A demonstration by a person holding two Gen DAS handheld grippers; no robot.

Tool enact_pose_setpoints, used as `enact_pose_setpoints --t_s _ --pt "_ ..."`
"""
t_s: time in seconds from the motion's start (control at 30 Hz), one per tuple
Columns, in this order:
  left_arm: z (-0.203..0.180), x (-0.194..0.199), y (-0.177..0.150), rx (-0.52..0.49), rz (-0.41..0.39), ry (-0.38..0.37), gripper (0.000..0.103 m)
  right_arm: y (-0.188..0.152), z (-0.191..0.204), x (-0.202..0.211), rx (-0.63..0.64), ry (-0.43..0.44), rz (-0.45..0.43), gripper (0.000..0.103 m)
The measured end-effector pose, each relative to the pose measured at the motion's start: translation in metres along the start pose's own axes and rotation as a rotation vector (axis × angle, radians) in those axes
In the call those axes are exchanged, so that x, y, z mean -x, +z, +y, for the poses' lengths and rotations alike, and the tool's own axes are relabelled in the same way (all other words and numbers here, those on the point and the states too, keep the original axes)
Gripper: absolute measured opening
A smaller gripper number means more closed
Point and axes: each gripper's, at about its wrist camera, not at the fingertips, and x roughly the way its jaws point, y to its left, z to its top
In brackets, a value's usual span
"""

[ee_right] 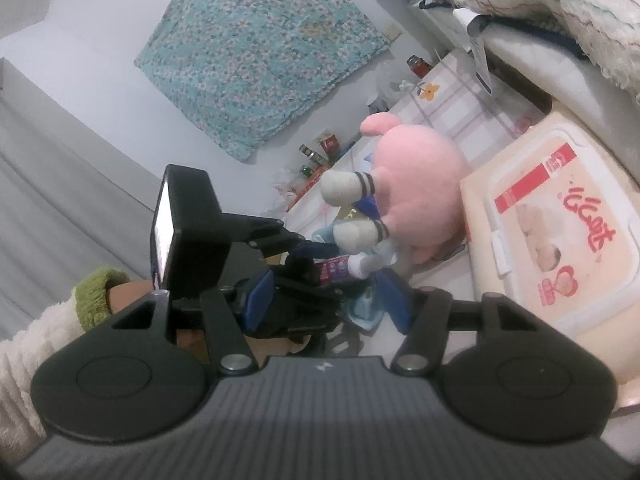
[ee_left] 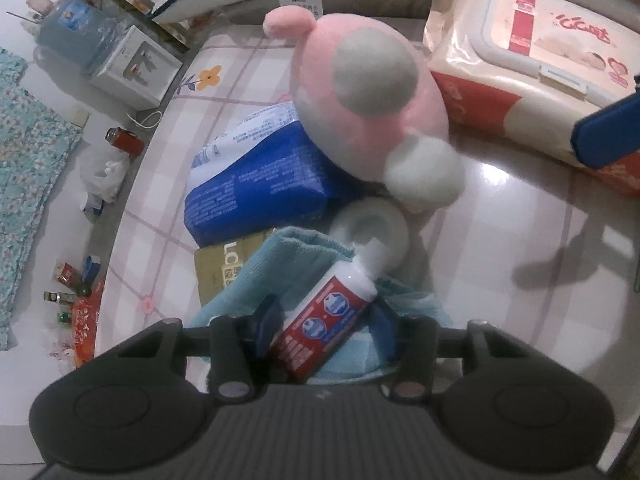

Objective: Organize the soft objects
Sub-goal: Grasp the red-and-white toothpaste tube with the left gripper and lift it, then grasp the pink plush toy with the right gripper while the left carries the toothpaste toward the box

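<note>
The left gripper (ee_left: 326, 326) holds a toothpaste tube (ee_left: 326, 320) between its blue fingers (ee_left: 267, 322), clamped narrow around the lower body. The tube's long axis runs from about 7 o'clock up to 1 o'clock in the left wrist view, with its white cap (ee_left: 370, 254) at the far end over a folded blue towel (ee_left: 288, 258). The pink plush toy (ee_left: 360, 92) lies straight ahead at 12 o'clock, leaning on a blue tissue pack (ee_left: 256, 188), with a large wet wipes pack (ee_left: 532, 64) at 2 o'clock.

The right gripper (ee_right: 326, 300) stands wide and holds nothing, with one blue finger (ee_right: 394, 300) near the towel's corner. From it the plush toy (ee_right: 420, 184) lies at about 1 o'clock, feet toward the camera. The right gripper looks the freer one to take the toy, the left being occupied.
</note>
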Motion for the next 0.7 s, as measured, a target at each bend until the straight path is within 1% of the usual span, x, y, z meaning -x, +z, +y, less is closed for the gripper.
enact_pose_setpoints --t_s 0.1,0.17,0.2,0.37,0.47,0.63,0.7 --pt "0.002 0.005 -0.002 0.018 -0.024 0.012 0.042 0.000 -0.003 -0.002 -0.001 -0.005 -0.002 0.059" --pt "0.002 0.010 -0.005 0.018 -0.040 0.037 0.038 -0.001 -0.006 -0.002 -0.011 -0.009 -0.002 0.059" --pt "0.003 0.014 -0.007 0.024 -0.054 0.049 0.036 -0.002 -0.010 -0.002 -0.017 -0.009 -0.002 0.059" --pt "0.013 0.041 -0.015 0.076 -0.133 0.079 0.030 -0.003 -0.014 -0.001 -0.022 -0.010 -0.008 0.059" --pt "0.022 0.061 -0.022 0.131 -0.207 0.101 0.027 -0.002 -0.013 -0.003 -0.023 -0.010 -0.006 0.059" --pt "0.037 0.087 -0.034 0.269 -0.314 0.114 0.027 0.000 -0.006 -0.005 0.000 -0.017 -0.005 0.059" --pt "0.044 0.096 -0.039 0.326 -0.353 0.118 0.027 0.002 0.000 -0.004 0.022 -0.041 -0.011 0.059"
